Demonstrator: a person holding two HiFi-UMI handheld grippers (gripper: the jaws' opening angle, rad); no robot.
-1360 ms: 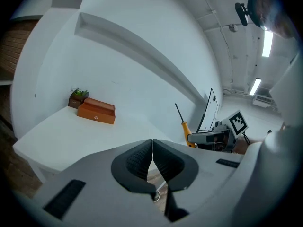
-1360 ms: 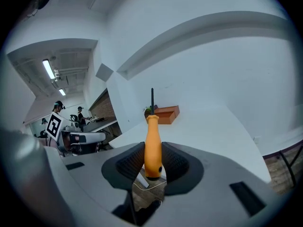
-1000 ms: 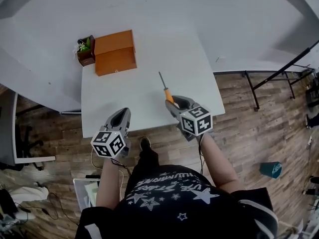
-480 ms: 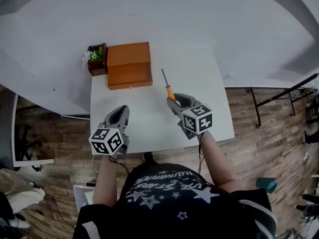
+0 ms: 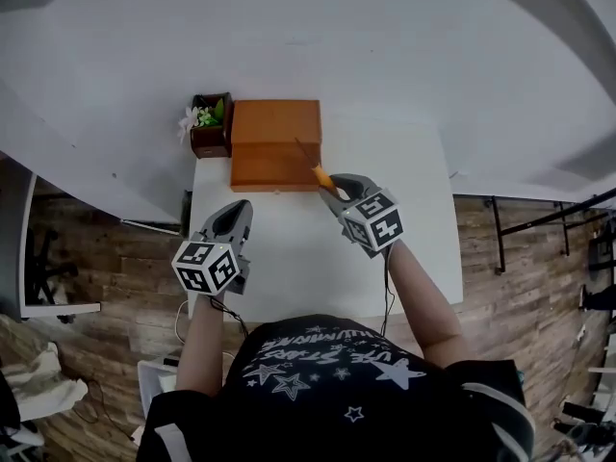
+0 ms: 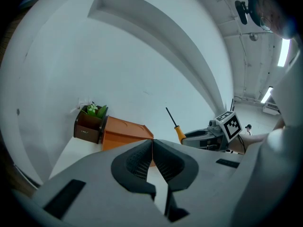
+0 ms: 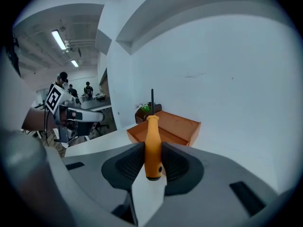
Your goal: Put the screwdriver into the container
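Note:
My right gripper is shut on the screwdriver, clamping its orange handle. The thin dark shaft points up and away, over the front edge of the orange container in the head view. The container is a low orange box at the table's far side; it also shows in the left gripper view. My left gripper hovers over the table's left part, jaws closed together with nothing between them. From the left gripper view the screwdriver sticks up from the right gripper.
A small dark brown planter with green leaves stands against the container's left side. The white table backs onto a white wall. Wooden floor lies left, right and behind me. People stand far off in the right gripper view.
My right gripper has carried the screwdriver forward and left, so its shaft now reaches over the container's front edge. The left gripper has barely moved.

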